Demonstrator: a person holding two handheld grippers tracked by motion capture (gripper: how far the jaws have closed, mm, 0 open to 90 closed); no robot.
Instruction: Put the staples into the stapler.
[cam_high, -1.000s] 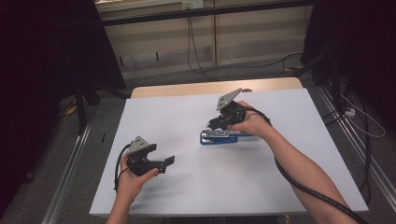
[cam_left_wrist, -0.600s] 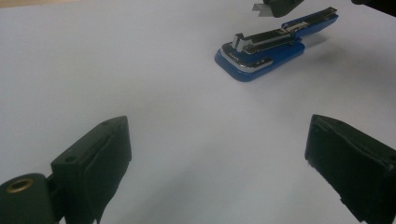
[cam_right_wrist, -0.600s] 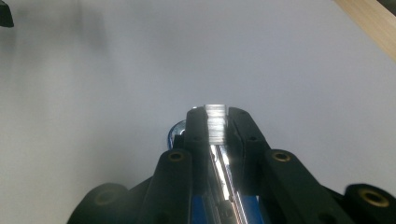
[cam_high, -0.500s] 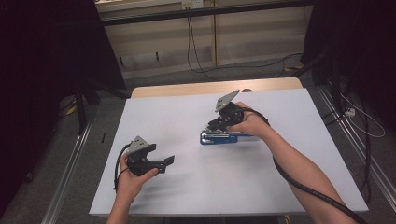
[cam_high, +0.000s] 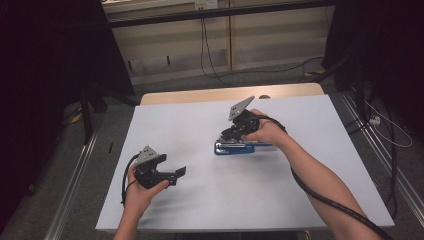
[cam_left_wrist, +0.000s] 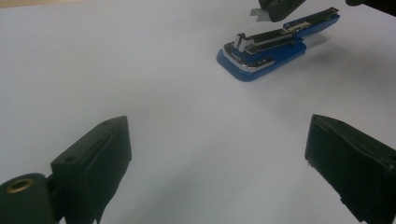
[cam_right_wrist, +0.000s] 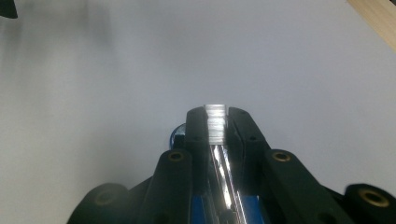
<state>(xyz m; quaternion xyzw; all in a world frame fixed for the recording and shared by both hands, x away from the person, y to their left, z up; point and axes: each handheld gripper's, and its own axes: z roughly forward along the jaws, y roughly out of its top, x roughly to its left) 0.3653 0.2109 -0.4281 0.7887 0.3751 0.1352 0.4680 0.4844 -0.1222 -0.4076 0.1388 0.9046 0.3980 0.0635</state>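
Left gripper (cam_left_wrist: 217, 163) w/ jaws spread wide, nothing btwn them, just white table (cam_left_wrist: 116, 70). Blue stapler (cam_left_wrist: 275, 44) lies further off, top right, lid up. Other gripper (cam_left_wrist: 278, 7) right above its metal rail.

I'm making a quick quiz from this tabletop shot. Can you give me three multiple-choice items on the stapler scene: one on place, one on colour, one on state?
1. Where is the stapler?
A. Under the right gripper
B. Beside the left gripper
C. On the floor

2. What colour is the stapler's body?
A. Red
B. Blue
C. Green

3. How do the left gripper's jaws stand?
A. Shut on the stapler
B. Shut on nothing
C. Open, with nothing between them

Answers:
1 A: the high view shows the right gripper down on the stapler, the left one well apart.
2 B: the left gripper view shows a blue body with metal parts.
3 C: the left gripper view shows the jaws wide apart over bare table.
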